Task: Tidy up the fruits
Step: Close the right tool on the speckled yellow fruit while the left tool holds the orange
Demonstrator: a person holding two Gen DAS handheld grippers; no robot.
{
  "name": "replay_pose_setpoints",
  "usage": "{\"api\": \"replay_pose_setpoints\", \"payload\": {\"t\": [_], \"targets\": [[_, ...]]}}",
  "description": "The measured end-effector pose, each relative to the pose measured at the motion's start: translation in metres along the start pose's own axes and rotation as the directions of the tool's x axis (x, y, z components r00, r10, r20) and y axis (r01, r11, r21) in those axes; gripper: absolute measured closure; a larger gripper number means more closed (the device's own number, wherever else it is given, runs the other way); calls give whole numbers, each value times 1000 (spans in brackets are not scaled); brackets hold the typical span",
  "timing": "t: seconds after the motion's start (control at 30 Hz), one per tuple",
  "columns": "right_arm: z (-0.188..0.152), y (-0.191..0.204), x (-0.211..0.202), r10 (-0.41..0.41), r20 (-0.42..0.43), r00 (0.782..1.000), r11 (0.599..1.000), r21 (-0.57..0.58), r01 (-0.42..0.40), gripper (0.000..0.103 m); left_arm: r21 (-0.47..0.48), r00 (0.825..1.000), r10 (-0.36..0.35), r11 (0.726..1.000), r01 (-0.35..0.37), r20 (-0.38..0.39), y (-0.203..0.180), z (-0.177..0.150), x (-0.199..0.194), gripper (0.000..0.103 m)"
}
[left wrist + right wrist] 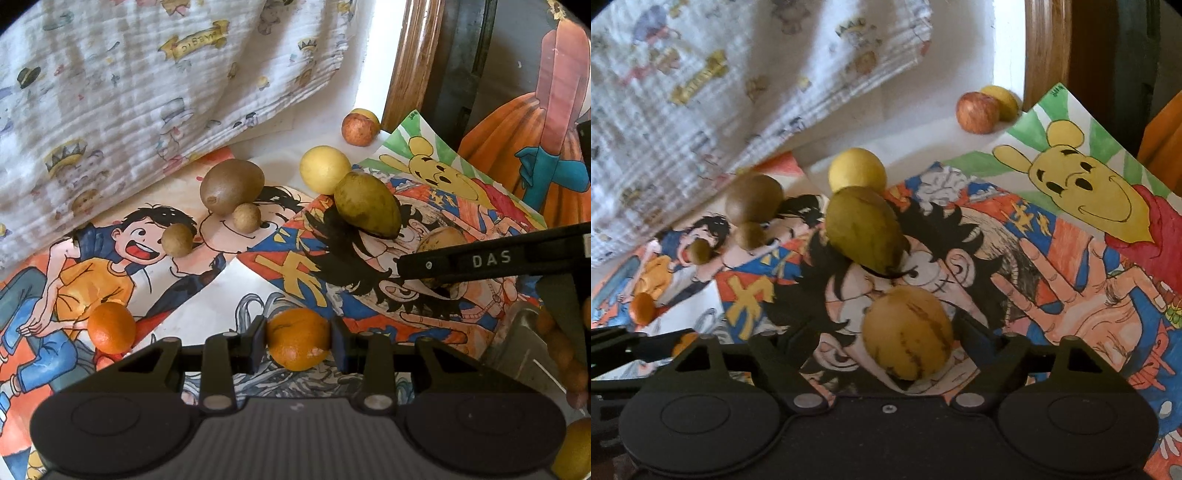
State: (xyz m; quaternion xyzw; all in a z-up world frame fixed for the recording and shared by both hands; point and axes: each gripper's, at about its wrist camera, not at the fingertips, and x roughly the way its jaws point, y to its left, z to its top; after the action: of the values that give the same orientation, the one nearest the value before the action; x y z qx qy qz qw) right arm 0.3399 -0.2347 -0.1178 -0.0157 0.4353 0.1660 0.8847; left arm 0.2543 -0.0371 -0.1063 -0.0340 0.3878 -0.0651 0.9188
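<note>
**Two fruits between two pairs of fingers**

Orange (298, 339) pinched by the left gripper (298, 341). Right gripper (908, 343), fingers spread, straddles a streaked yellow fruit (908, 338); contact unclear. Ahead lie a green mango (863, 228), lemon (857, 170) and kiwi (232, 186) on cartoon posters (1071, 258); a printed cloth (129, 92) hangs behind.
</note>
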Motion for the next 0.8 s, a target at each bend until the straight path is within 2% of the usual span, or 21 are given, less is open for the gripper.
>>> {"api": "replay_pose_setpoints", "payload": {"t": [0.13, 0.23, 0.33, 0.53, 0.6, 0.8], "targets": [[0, -2, 6, -17, -6, 1000, 1000, -7, 17, 20, -1, 1000, 1, 1000, -1, -1, 0, 0, 0, 63], [-1, -2, 9, -26, -10, 1000, 1000, -18, 26, 25, -2, 1000, 1, 1000, -1, -1, 0, 0, 0, 63], [0, -2, 9, -34, -6, 999, 999, -24, 34, 35, -2, 1000, 1, 1000, -1, -2, 0, 0, 1, 63], [1, -1, 11, -56, 3, 998, 997, -53, 56, 43, -3, 1000, 0, 1000, 0, -2, 0, 0, 1, 63], [0, 1, 11, -61, 11, 998, 996, -69, 61, 50, -4, 1000, 0, 1000, 0, -2, 0, 0, 1, 63], [1, 1, 9, -59, 17, 998, 996, -68, 60, 52, -8, 1000, 1, 1000, -1, 1, 2, 0, -1, 63]]}}
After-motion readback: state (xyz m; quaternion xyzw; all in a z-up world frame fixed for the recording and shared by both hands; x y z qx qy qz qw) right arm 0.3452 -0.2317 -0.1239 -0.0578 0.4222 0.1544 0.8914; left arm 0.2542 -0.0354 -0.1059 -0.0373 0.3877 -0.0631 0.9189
